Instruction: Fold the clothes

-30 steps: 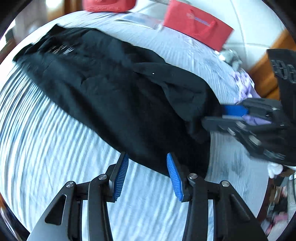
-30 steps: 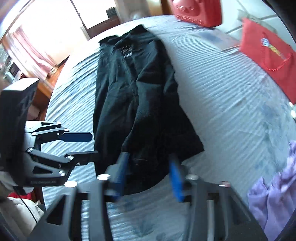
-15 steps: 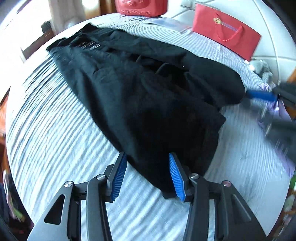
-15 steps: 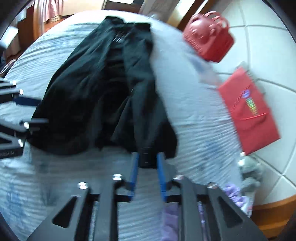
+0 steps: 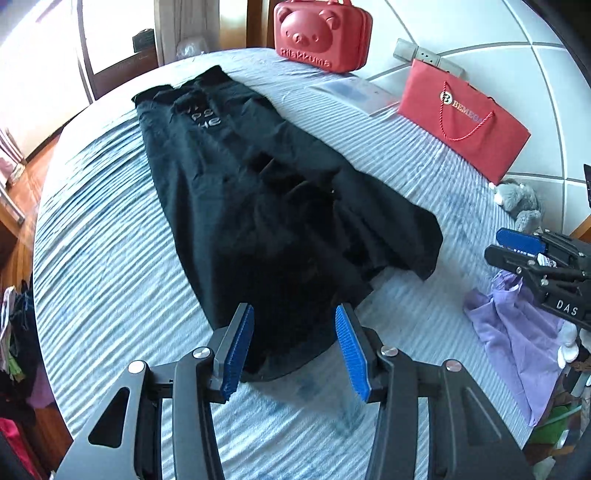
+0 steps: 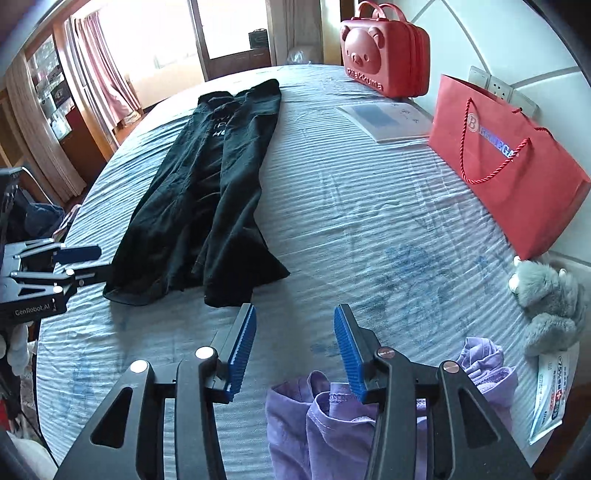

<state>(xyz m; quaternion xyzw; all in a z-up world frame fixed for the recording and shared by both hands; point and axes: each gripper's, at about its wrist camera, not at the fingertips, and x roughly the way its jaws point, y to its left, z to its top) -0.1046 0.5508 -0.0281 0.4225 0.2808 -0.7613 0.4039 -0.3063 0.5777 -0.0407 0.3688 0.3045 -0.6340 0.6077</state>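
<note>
Striped pale-blue bedding (image 6: 369, 206) covers a round bed that fills both wrist views, with a white padded headboard (image 5: 491, 33) behind it and a bright glass door (image 6: 229, 29) past the far edge. Straight ahead of the left gripper (image 5: 293, 349) lies the black garment (image 5: 266, 214), spread lengthwise away from the tool with its printed white lettering at the far end; its near hem sits between the two blue-padded fingers (image 5: 238, 350), which stand wide apart and grip nothing, though whether they touch the cloth cannot be told. The garment's right-hand edge is doubled over toward the middle, leaving a loose flap at the near right corner. The right gripper (image 6: 293, 349) is likewise spread open and empty, hovering over bare sheet, with the black garment ahead and to its left and well clear of its tips. Just under and to the right of that tool sits a crumpled lavender garment (image 6: 332, 424). Farther right rests a grey plush toy (image 6: 546, 295), and beyond it a red paper gift bag (image 6: 509, 170) leans against the headboard. A red bear-faced case (image 6: 384, 55) stands at the far side, and a thin booklet (image 6: 384, 118) lies flat between the case and the bag.
</note>
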